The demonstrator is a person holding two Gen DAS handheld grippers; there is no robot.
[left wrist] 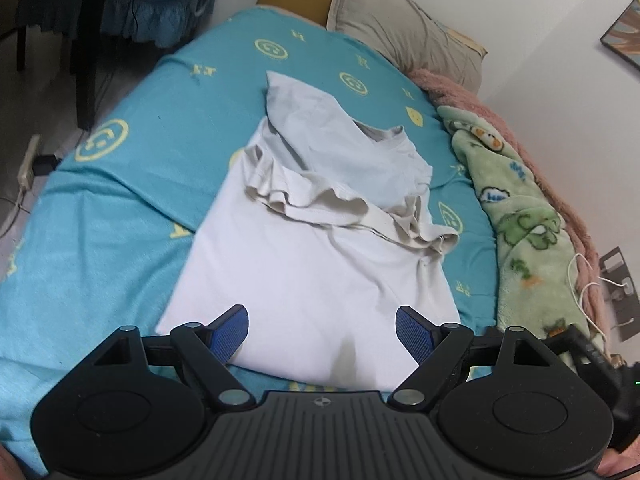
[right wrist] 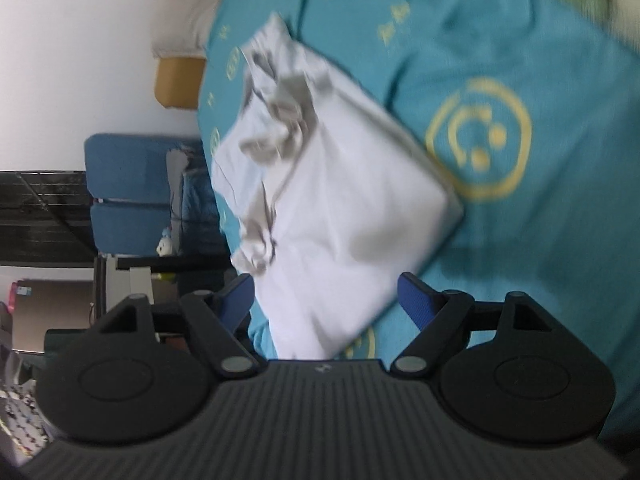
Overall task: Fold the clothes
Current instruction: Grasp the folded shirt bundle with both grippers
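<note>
A white T-shirt (left wrist: 304, 264) lies on the bed's teal sheet (left wrist: 132, 184), its sleeves and sides folded inward into a rumpled band across the chest. My left gripper (left wrist: 322, 330) hovers open above the shirt's near hem, blue pads (left wrist: 230, 334) wide apart, nothing held. In the right wrist view the same shirt (right wrist: 340, 216) appears blurred and tilted, with creased folds toward its far end. My right gripper (right wrist: 326, 300) is open just above the shirt's near corner, holding nothing.
Pillows (left wrist: 404, 28) lie at the head of the bed. A green patterned blanket (left wrist: 520, 216) and a pink one (left wrist: 452, 96) run along the wall side. A dark chair (left wrist: 88, 40) and a power strip (left wrist: 30, 162) are on the floor left. Blue seats (right wrist: 132, 192) stand beside the bed.
</note>
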